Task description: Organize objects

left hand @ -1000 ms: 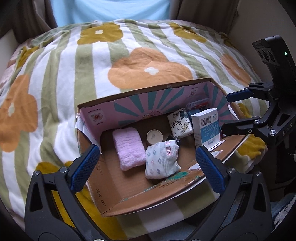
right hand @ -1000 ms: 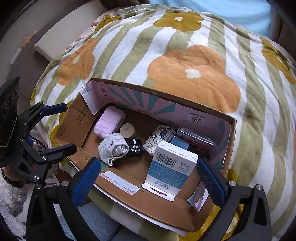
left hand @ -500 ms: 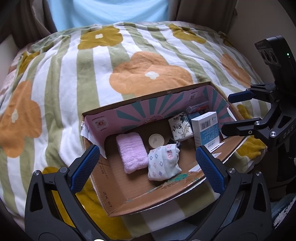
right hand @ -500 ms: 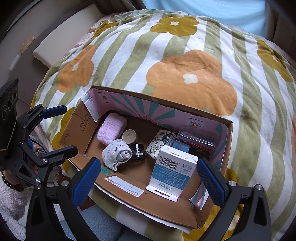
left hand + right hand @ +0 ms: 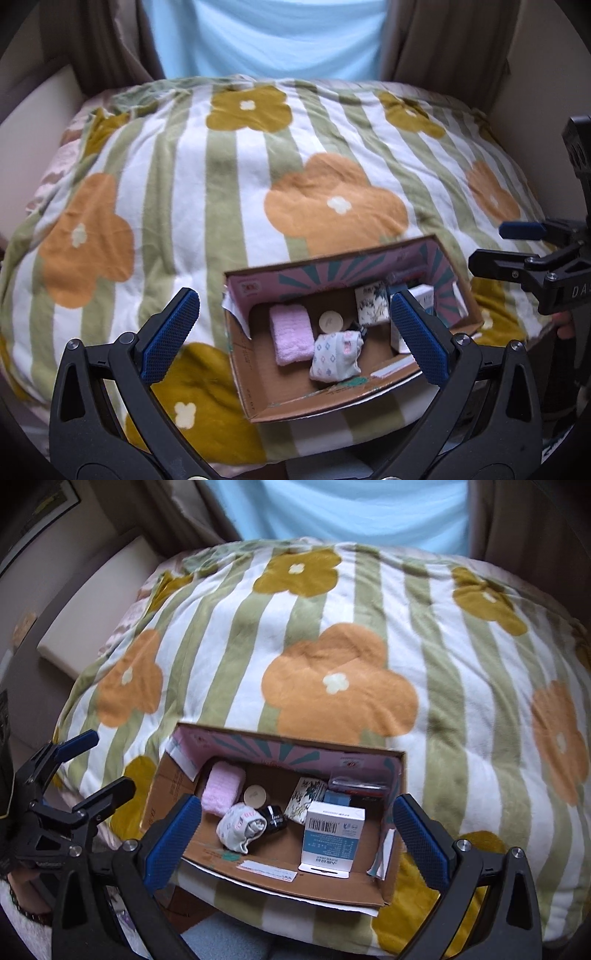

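Both claws hang wide open and empty at the near edge of the bed: the left claw point(image 5: 295, 336) over the near-left part of the box point(image 5: 280, 882), the right claw point(image 5: 295, 834) squarely over its near side. Every task item I can see sits inside that box, which rests on the bed's near edge with its near flap folded down past the blanket point(image 5: 332, 635).

Nearest stands the carton point(image 5: 334, 840), upright on a narrow base; a brushing finger would likely topple it onto its neighbours. Left of it lies the sock bundle point(image 5: 242, 827), soft and loose enough to unroll if pinched at a fold. Touching it is the black jar point(image 5: 275, 818), with a round lid point(image 5: 255, 795) just behind; both are small and could slip. Farther back lie the pink towel point(image 5: 221, 788), the floral pack point(image 5: 308, 803) and a clear case point(image 5: 358, 782) in the far-right corner. Pressing down could tip the box off the soft bed.
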### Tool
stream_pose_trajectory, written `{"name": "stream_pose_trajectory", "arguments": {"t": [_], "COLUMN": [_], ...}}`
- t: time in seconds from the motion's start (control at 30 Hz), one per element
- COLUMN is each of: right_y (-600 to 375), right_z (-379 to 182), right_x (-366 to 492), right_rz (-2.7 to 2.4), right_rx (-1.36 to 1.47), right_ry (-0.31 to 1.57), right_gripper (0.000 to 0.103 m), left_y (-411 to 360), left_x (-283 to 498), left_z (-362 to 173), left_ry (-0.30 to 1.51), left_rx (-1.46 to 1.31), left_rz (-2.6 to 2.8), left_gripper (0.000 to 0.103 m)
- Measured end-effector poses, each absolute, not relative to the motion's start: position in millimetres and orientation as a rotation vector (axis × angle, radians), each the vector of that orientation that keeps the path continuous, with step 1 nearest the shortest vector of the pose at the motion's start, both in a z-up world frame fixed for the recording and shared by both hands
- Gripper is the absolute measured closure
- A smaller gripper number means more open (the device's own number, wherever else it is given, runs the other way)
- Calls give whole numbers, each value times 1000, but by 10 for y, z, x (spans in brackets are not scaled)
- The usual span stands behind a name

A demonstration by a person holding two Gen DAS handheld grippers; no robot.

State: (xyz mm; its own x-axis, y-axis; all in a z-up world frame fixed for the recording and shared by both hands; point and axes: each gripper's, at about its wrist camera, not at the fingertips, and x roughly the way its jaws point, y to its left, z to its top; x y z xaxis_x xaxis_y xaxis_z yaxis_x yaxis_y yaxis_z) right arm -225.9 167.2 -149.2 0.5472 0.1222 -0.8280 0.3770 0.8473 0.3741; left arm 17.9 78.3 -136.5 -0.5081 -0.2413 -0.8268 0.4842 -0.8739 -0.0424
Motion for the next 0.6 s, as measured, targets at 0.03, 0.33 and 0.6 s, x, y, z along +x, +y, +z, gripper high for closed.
{"name": "stream_pose_trajectory", "arguments": {"t": [0.03, 0.33, 0.6], "right_y": [1661, 1505, 1353], "right_z": [-1433, -994, -807], "right_x": [-2258, -2286, -2197], "right_rz": [-174, -309, -389], "right_rx": [565, 590, 566], "right_ry": [987, 904, 863], "right_gripper": [0, 0, 0], "left_y": [767, 618, 451], "left_x": [174, 172, 98], "left_z": [-1302, -854, -711], "left_ry": [378, 366, 371], "left_rx": [1232, 1119, 1067], "left_rz": [-2374, -2323, -2305], "left_gripper": [0, 0, 0]}}
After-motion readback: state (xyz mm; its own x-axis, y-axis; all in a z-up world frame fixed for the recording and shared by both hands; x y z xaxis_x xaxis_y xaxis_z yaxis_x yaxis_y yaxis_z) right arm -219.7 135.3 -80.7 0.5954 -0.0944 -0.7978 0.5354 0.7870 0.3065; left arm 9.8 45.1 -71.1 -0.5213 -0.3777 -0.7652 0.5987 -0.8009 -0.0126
